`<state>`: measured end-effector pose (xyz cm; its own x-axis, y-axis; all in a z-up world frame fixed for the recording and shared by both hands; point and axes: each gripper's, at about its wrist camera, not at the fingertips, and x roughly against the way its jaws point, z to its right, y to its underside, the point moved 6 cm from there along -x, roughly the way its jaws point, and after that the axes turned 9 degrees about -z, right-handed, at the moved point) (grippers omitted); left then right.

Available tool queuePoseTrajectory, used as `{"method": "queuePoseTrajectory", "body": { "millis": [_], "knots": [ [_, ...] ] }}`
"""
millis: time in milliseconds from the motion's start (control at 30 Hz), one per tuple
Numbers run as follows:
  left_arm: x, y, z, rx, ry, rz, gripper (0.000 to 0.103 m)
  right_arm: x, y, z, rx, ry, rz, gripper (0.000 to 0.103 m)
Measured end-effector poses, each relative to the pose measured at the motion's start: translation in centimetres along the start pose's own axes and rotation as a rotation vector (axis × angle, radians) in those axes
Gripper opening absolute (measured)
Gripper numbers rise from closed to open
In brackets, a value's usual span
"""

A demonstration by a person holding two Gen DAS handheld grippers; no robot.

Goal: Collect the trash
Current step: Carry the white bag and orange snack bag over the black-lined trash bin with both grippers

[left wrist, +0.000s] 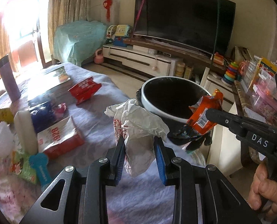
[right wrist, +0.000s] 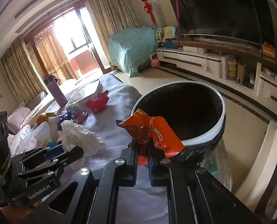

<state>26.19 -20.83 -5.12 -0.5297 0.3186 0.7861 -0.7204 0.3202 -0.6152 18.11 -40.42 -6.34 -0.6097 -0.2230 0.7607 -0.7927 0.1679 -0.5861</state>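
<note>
The left tongs (left wrist: 140,145) are clenched on a crumpled white plastic bag (left wrist: 138,123), its loose folds billowing above the pads and a tail hanging below them. The right tongs (right wrist: 143,156) are pinched tight on an orange snack wrapper (right wrist: 153,132), gripped at its gathered lower end so the torn top fans out above. Both pieces are carried over the near lip of the black bin (right wrist: 185,110) with its white rim, which stands just past the edge of the bench (left wrist: 93,119) draped in a lilac cloth; the wrapper already overhangs the opening, the bag sits just beside the rim. Both things look feather-light, limp and slick: they will likely cling or drift when let go, so holding them at a bunched fold, as now, seems soundest, and release should come well over the opening. More litter waits on the bench behind: a red packet (left wrist: 84,90), a red-and-white box (left wrist: 62,138) and a blue wrapper (left wrist: 43,115).
</note>
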Motion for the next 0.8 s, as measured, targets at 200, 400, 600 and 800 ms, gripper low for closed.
{"method": "queuePoseTrajectory", "body": {
  "millis": [200,400,600,800],
  "knots": [
    [-1.7,-1.8,0.9,-0.013,0.012,-0.006,0.029,0.0,-1.3,1.6,-0.018,0.014,0.013,0.008],
    [-3.3,-4.0,2.0,-0.031,0.025,-0.008,0.029,-0.2,-2.8,3.1,-0.031,0.025,0.020,0.008],
    [-5.1,-6.1,3.2,-0.055,0.061,-0.033,0.029,-1.3,-4.0,4.7,-0.048,0.014,-0.017,0.008],
    [-6.9,-8.3,3.2,-0.069,0.073,-0.069,0.029,-2.5,-4.8,6.2,-0.052,0.017,-0.080,0.008]
  ]
}}
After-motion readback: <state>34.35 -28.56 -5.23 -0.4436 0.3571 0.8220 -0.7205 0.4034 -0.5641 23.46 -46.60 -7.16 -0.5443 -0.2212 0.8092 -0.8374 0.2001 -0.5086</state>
